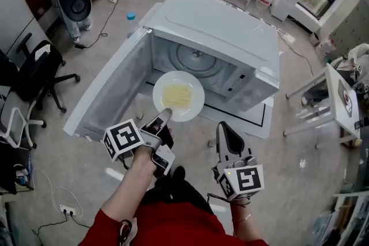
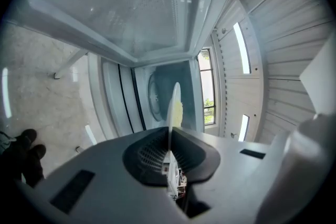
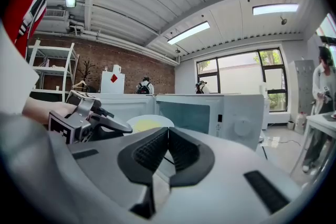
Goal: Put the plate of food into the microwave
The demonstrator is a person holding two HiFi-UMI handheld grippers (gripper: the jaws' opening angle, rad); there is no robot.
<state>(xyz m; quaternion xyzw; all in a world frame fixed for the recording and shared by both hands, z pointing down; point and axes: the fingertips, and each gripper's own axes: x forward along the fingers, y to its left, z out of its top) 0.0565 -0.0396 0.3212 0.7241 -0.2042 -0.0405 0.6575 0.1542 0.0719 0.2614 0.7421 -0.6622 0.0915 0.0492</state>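
Plate (image 1: 194,105) of food (image 1: 176,94) hangs just outside the microwave (image 1: 219,31) opening, near rim pinched by my left gripper (image 1: 165,115). Right gripper (image 1: 222,128) closed on nothing (idle, before the microwave). I judge it stiff, breakable, slick: rim hold, keep level.

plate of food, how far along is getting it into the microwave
Done: the microwave door stands open and the left gripper is shut on the rim of the plate. In hand: the plate hangs at the cavity mouth, short of the turntable. Left: carry it in, set it on the turntable, let go. The right gripper is shut and empty.
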